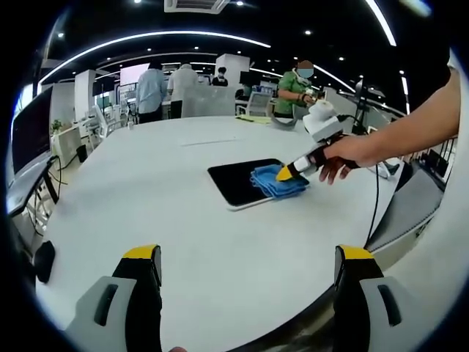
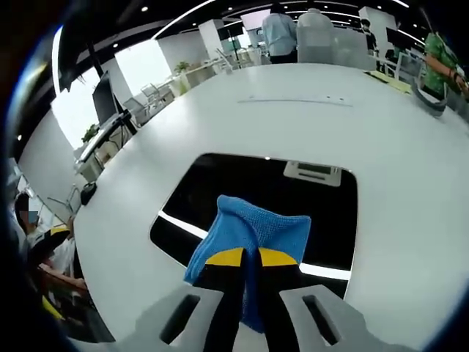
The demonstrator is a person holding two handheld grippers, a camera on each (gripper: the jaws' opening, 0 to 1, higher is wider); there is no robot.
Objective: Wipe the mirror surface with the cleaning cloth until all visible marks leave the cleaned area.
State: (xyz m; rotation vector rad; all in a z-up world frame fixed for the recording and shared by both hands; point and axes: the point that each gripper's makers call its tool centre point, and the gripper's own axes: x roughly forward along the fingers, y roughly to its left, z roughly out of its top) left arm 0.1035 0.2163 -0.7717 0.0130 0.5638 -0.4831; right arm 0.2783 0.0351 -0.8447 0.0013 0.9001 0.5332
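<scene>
blue cleaning cloth (image 2: 249,231) pinched in your right gripper (image 2: 251,258) on mirror (image 2: 220,183) | left gripper (image 1: 249,268) spread, idle | risk: thin pinch, cloth may slip mid-wipe

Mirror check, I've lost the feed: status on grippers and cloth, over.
Left gripper open, hovering over the white table. Right gripper shut on blue cleaning cloth, cloth down on the mirror. Nothing in the way.
</scene>
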